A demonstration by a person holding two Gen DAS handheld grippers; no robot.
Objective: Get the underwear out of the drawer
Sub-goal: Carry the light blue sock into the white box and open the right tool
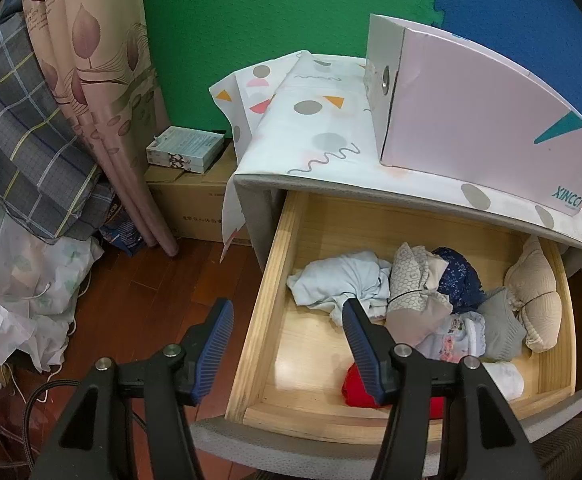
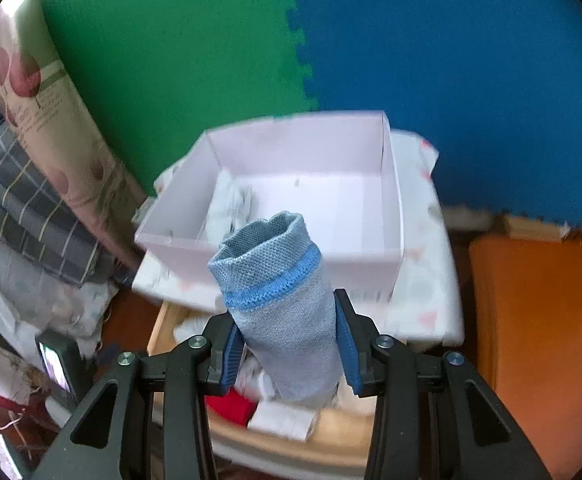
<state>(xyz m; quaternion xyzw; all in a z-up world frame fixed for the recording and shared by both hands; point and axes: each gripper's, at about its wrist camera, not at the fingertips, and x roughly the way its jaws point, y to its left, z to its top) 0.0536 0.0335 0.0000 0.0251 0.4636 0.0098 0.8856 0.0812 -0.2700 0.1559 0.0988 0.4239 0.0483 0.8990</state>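
Note:
In the left wrist view the wooden drawer [image 1: 287, 240] stands pulled open with several rolled underwear inside: a pale blue one [image 1: 339, 280], a dark blue lace one [image 1: 461, 276], a beige one [image 1: 539, 300], a red one [image 1: 357, 388]. My left gripper [image 1: 287, 322] is open and empty above the drawer's left wall. In the right wrist view my right gripper [image 2: 289, 346] is shut on a rolled grey underwear with a blue band [image 2: 283, 300], held above the drawer, in front of the open pink box [image 2: 319, 240].
The pink box [image 1: 483, 120] sits on the nightstand's patterned cloth [image 1: 315, 136]. A curtain [image 1: 103, 92], folded plaid bedding [image 1: 23, 148] and a cardboard box [image 1: 195, 208] stand to the left on the wood floor. An orange surface [image 2: 539, 340] lies at the right.

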